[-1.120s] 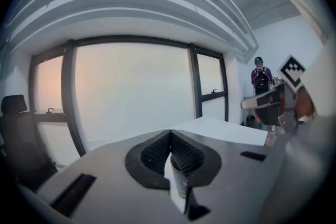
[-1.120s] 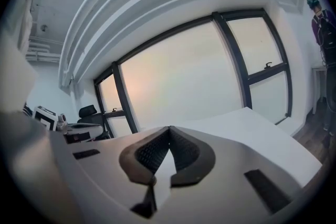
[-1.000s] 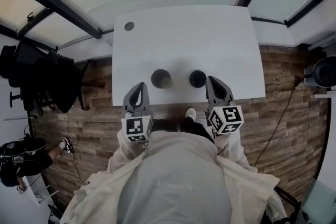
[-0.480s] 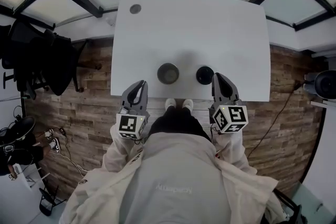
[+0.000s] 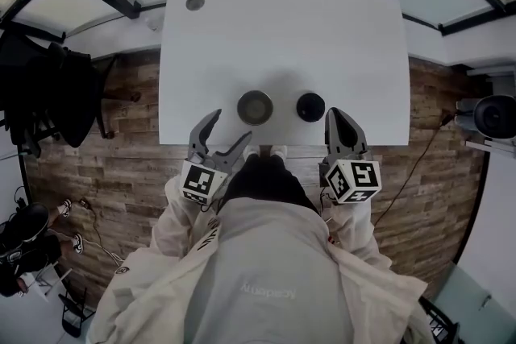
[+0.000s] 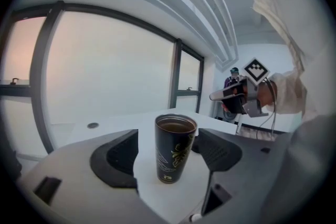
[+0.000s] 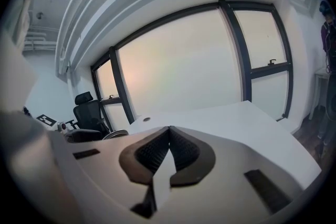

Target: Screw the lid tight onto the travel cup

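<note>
Left hand-held gripper (image 5: 230, 126) has its jaws just opening, empty, just short of the cup (image 5: 255, 107) on the white desk (image 5: 282, 28). Plank floor (image 5: 121, 165) shows below. Right hand-held gripper (image 5: 334, 113) is closed and empty.

I'm looking down on a white worktop (image 5: 339, 36) that is carrying two things near its front edge: the open travel cup (image 5: 255, 107) standing upright and, just to its right but apart from it, the dark round lid (image 5: 310, 106). A small grey disc (image 5: 194, 2) is sitting in the far left corner.
</note>
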The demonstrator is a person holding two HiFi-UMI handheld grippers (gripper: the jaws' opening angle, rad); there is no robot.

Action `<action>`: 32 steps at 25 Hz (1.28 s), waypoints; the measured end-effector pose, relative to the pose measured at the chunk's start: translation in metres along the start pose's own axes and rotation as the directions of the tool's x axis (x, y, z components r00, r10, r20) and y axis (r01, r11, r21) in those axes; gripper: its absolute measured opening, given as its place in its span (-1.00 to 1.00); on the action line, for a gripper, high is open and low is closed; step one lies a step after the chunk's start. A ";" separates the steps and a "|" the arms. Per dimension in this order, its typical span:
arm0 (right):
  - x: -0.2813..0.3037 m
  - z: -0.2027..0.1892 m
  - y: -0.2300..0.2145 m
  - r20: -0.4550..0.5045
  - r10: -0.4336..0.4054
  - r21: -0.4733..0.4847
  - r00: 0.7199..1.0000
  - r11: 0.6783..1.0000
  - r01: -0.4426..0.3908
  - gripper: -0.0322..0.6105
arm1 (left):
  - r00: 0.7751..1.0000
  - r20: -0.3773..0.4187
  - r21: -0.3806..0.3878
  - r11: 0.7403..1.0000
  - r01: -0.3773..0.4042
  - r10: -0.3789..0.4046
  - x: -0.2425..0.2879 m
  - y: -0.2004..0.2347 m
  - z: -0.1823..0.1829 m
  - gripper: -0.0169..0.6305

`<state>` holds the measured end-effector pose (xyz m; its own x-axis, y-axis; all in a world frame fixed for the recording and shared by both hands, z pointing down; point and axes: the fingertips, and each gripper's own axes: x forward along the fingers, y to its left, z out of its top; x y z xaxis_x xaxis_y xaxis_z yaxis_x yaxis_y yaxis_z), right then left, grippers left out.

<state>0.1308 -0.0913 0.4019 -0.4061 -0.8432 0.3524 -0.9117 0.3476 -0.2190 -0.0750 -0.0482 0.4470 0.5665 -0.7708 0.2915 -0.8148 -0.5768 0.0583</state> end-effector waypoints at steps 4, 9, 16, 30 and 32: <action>0.004 -0.005 -0.003 -0.016 -0.021 -0.005 1.000 1.000 0.021 -0.83 | 0.996 -0.017 0.009 0.996 0.086 -0.086 0.021 -0.009 -0.020 0.43; 0.010 -0.012 0.000 -0.026 -0.033 -0.018 0.999 0.999 0.032 -0.83 | 0.990 -0.041 -0.008 0.991 0.136 -0.136 0.051 -0.009 -0.052 0.67; 0.023 -0.032 -0.010 -0.042 -0.062 -0.015 0.997 0.998 0.061 -0.83 | 0.987 0.022 0.006 0.987 0.159 -0.159 0.086 -0.002 -0.069 0.66; 0.022 -0.077 -0.034 -0.094 -0.112 0.026 0.989 0.993 0.114 -0.83 | 0.982 0.114 0.014 0.988 0.153 -0.154 0.119 -0.011 -0.070 0.36; 0.023 -0.082 -0.037 -0.092 -0.113 0.034 0.989 0.993 0.117 -0.83 | 0.979 0.129 0.003 0.987 0.159 -0.158 0.121 -0.011 -0.064 0.36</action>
<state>0.1500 -0.0896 0.4922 -0.3042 -0.8357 0.4573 -0.9503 0.2326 -0.2072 -0.0059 -0.1178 0.5432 0.6991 -0.6984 0.1530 -0.7141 -0.6927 0.1010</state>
